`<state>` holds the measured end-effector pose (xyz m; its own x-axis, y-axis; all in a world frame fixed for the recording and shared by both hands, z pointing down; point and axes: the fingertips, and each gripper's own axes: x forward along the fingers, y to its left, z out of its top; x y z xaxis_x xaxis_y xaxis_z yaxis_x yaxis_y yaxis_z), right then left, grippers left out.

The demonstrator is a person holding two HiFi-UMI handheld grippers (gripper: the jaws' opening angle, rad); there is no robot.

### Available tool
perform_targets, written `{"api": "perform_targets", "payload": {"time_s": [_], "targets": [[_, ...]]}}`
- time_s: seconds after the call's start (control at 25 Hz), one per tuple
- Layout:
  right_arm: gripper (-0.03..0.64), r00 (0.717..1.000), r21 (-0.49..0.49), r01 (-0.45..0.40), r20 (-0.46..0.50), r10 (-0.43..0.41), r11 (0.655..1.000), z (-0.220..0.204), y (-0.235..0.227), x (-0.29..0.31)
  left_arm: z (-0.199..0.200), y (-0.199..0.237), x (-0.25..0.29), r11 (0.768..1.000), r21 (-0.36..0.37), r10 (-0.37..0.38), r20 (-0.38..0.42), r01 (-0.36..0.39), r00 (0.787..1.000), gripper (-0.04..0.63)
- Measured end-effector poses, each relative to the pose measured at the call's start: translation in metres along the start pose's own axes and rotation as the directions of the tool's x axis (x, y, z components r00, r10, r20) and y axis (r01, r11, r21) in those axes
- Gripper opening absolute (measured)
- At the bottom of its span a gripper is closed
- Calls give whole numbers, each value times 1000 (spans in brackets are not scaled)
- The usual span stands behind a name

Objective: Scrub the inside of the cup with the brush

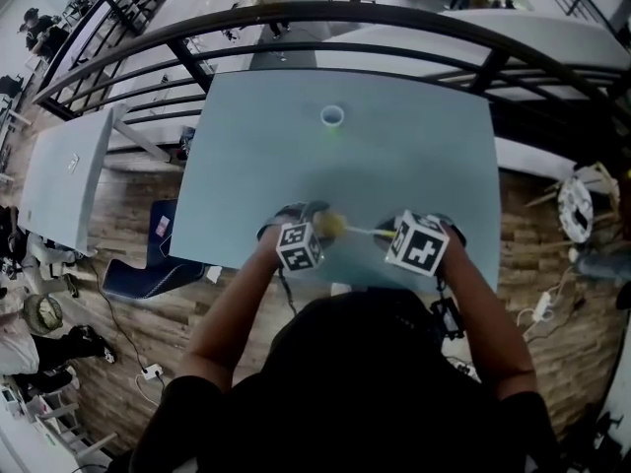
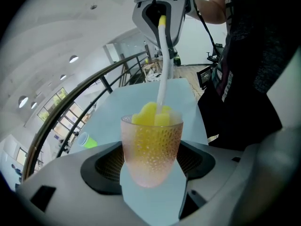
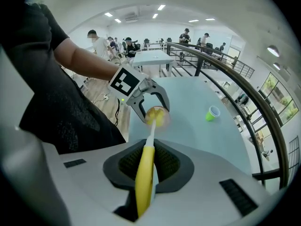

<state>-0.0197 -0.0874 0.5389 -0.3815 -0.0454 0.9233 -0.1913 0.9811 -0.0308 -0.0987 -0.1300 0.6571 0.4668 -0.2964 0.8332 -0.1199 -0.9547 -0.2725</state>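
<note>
1. Pink, see-through and dimpled, the cup is held between the jaws of the left hand-held gripper, which are clamped on its lower wall. It is raised above the table, close to the person's edge.
2. Closed on the yellow handle of the brush, the right hand-held gripper faces the cup. The white stem runs on from the handle, and the yellow sponge head is already inside the cup, bulging at the rim.
3. From the head view, the brush's long axis lies roughly level across the person's front, from the right hand-held gripper to the left one. The cup's mouth is turned toward the right hand-held gripper, so the stem lines up with the cup's own axis. Scrubbing looks likely to mean sliding or twisting along that line.
4. Through the wall, the base of the cup looks paler than the rest, so the head may not reach the bottom yet.
5. Only 1 other thing stands on the table: a small green cup, far across it and well apart from both grippers. A dark railing curves beyond the table. Nothing stands between the 2 grippers except the stem.
6. Pushing hard could bend the thin stem or shift the cup in its grip.
</note>
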Motion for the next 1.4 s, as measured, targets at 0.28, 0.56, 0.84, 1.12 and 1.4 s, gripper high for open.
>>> {"api": "perform_targets", "payload": {"time_s": [0.28,0.56,0.84,1.12,1.4], "targets": [[41,1000,52,-14,-6,14,999,-20,-5,-10,-15,0,-2,1000,-7,4,-19,-5,1000,364],[41,1000,80,-5,6,4,997,-20,-15,-22,-19,1,-4,1000,-1,-1,-27,1,1000,364],[41,1000,59,-3,24,1,998,-3,-13,-23,-8,-4,-4,1000,13,-22,-22,23,1000,364],[41,1000,21,10,3,-11,1000,13,-12,-6,8,-3,-4,1000,12,-19,11,19,1000,364],[41,1000,-32,27,7,-27,999,25,-9,7,8,0,-4,1000,-5,-18,7,18,1000,364]]}}
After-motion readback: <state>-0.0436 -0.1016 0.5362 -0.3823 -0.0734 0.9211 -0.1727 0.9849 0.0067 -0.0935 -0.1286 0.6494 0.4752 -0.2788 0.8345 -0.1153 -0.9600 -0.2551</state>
